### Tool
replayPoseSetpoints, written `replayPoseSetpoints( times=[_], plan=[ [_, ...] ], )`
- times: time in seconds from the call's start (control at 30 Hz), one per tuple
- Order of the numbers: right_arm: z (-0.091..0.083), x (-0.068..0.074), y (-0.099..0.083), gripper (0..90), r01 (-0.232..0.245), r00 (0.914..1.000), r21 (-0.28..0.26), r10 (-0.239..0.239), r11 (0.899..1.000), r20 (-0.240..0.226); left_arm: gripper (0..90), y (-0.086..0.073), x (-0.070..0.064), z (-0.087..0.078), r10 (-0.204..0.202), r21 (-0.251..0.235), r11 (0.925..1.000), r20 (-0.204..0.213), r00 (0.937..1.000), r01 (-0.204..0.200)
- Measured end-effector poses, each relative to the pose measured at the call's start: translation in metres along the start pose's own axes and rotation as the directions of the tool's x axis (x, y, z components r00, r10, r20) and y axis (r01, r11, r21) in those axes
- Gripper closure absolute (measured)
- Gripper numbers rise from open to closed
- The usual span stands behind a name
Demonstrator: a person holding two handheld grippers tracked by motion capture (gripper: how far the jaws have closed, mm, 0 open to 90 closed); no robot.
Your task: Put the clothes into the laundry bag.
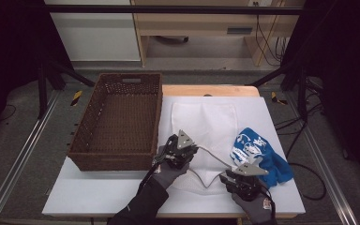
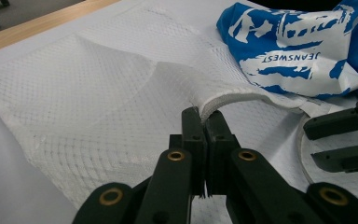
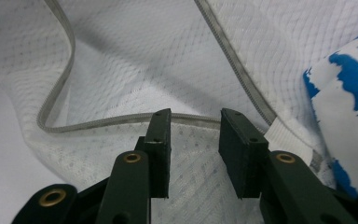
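Note:
A white mesh bag (image 1: 204,119) with a grey zip band lies flat on the white table (image 1: 93,194). My left gripper (image 1: 195,151) is shut on a raised fold at the bag's edge (image 2: 223,100), its jaws (image 2: 205,128) pressed together on the cloth. My right gripper (image 1: 225,177) stands open low over the bag's near end, the grey band (image 3: 121,119) running just past its fingertips (image 3: 196,135). Its open jaws also appear in the left gripper view (image 2: 338,140). A blue and white printed garment (image 1: 258,152) (image 2: 303,42) (image 3: 349,93) lies bunched to the right of the bag.
A brown wicker basket (image 1: 122,159) with nothing in it stands on the table's left half, close to my left hand. Bare white table stretches along the front edge. Cables lie on the floor at the right, and a metal rail (image 1: 18,159) runs along the left.

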State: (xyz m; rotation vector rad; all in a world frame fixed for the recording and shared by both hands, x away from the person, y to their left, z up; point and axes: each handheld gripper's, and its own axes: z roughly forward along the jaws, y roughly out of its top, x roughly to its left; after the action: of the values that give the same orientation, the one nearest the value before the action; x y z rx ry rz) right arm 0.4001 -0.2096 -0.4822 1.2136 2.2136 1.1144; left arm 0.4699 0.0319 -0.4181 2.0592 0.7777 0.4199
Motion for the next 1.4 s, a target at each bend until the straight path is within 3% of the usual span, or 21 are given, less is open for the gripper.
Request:
replayPoseSetpoints(
  times=[0.2, 0.27, 0.3, 0.33, 0.37, 0.43, 0.53, 0.63, 0.7, 0.73, 0.8, 0.83, 0.87, 0.93, 1.03, 1.13, 1.2, 1.23, 1.27, 1.33, 1.4],
  plan=[
    [-0.023, -0.014, 0.018, 52.3, -0.017, 0.9975, -0.083, 0.023, 0.996, 0.067, 88.5, 0.000, -0.001, 0.000, -0.002, 0.004, 1.0000, 0.004, 1.0000, 0.002],
    [-0.033, -0.025, 0.029, 43.4, -0.025, 0.9903, -0.134, 0.043, 0.991, 0.132, 88.5, -0.001, -0.001, -0.001, -0.003, 0.002, 1.0000, 0.005, 1.0000, 0.003],
    [-0.037, -0.036, 0.039, 35.1, -0.014, 0.9791, -0.166, 0.047, 0.986, 0.198, 88.5, -0.001, -0.001, -0.001, -0.004, -0.001, 1.0000, 0.009, 1.0000, 0.004],
    [-0.037, -0.036, 0.039, 35.1, -0.014, 0.9791, -0.166, 0.047, 0.986, 0.198, 88.5, -0.001, -0.001, -0.001, -0.004, -0.001, 1.0000, 0.009, 1.0000, 0.004],
    [-0.035, -0.048, 0.048, 26.5, -0.016, 0.9656, -0.158, 0.056, 0.987, 0.254, 88.5, -0.001, -0.001, -0.001, -0.003, 0.000, 1.0000, 0.010, 0.9999, 0.003],
    [-0.032, -0.053, 0.050, 24.7, -0.026, 0.9610, -0.157, 0.068, 0.987, 0.268, 88.5, -0.001, -0.001, -0.001, -0.002, 0.000, 1.0000, 0.010, 0.9999, 0.002],
    [-0.017, -0.067, 0.053, 22.6, -0.068, 0.9461, -0.095, 0.094, 0.993, 0.310, 88.5, -0.001, -0.001, 0.000, -0.007, 0.003, 1.0000, 0.009, 0.9999, 0.007],
    [0.006, -0.079, 0.046, 28.2, -0.104, 0.9319, 0.023, 0.089, 0.994, 0.351, 88.5, -0.001, -0.002, -0.002, -0.004, 0.002, 1.0000, 0.007, 1.0000, 0.004],
    [0.013, -0.082, 0.040, 32.2, -0.124, 0.9347, 0.048, 0.100, 0.991, 0.341, 88.5, -0.001, -0.003, -0.002, -0.001, 0.003, 1.0000, 0.004, 1.0000, 0.001],
    [0.013, -0.082, 0.040, 32.2, -0.124, 0.9347, 0.048, 0.100, 0.991, 0.341, 88.5, -0.001, -0.003, -0.002, -0.001, 0.003, 1.0000, 0.004, 1.0000, 0.001],
    [0.016, -0.085, 0.035, 41.5, -0.154, 0.9325, 0.054, 0.127, 0.987, 0.338, 88.5, -0.001, -0.003, -0.001, -0.001, 0.004, 1.0000, 0.008, 1.0000, 0.001],
    [0.017, -0.090, 0.030, 51.5, -0.197, 0.9318, 0.051, 0.171, 0.979, 0.320, 88.6, -0.001, -0.003, -0.002, -0.003, 0.002, 1.0000, 0.009, 1.0000, 0.003],
    [0.017, -0.090, 0.030, 51.5, -0.197, 0.9318, 0.051, 0.171, 0.979, 0.320, 88.5, -0.001, -0.003, -0.002, -0.003, 0.002, 1.0000, 0.009, 1.0000, 0.003],
    [0.015, -0.096, 0.026, 67.9, -0.258, 0.9305, 0.038, 0.238, 0.965, 0.279, 88.5, -0.001, -0.002, -0.002, -0.008, 0.000, 1.0000, 0.012, 0.9999, 0.008],
    [0.010, -0.097, 0.027, 73.1, -0.287, 0.9274, 0.020, 0.272, 0.958, 0.257, 88.5, -0.001, -0.002, -0.002, -0.013, 0.006, 0.9999, 0.010, 0.9999, 0.013],
    [0.001, -0.095, 0.028, 73.6, -0.274, 0.9332, -0.017, 0.270, 0.962, 0.238, 88.5, 0.000, -0.002, -0.002, -0.020, 0.006, 0.9998, 0.014, 0.9997, 0.020],
    [-0.013, -0.091, 0.030, 73.6, -0.243, 0.9474, -0.059, 0.250, 0.968, 0.200, 88.5, 0.001, -0.001, -0.001, -0.030, 0.013, 0.9995, 0.020, 0.9994, 0.029],
    [-0.029, -0.085, 0.033, 73.6, -0.201, 0.9642, -0.097, 0.214, 0.975, 0.156, 88.5, 0.002, -0.001, 0.001, -0.035, 0.017, 0.9993, 0.019, 0.9992, 0.035],
    [-0.029, -0.085, 0.033, 73.6, -0.201, 0.9642, -0.097, 0.214, 0.975, 0.156, 88.5, 0.002, -0.001, 0.001, -0.035, 0.017, 0.9993, 0.019, 0.9992, 0.035],
    [-0.051, -0.073, 0.037, 73.5, -0.139, 0.9831, -0.153, 0.155, 0.978, 0.098, 88.5, 0.005, -0.003, 0.002, -0.037, 0.026, 0.9990, 0.017, 0.9992, 0.037],
    [-0.057, -0.068, 0.038, 73.5, -0.117, 0.9882, -0.173, 0.132, 0.978, 0.078, 88.4, 0.007, -0.003, 0.003, -0.037, 0.029, 0.9989, 0.011, 0.9993, 0.037]
  ],
)
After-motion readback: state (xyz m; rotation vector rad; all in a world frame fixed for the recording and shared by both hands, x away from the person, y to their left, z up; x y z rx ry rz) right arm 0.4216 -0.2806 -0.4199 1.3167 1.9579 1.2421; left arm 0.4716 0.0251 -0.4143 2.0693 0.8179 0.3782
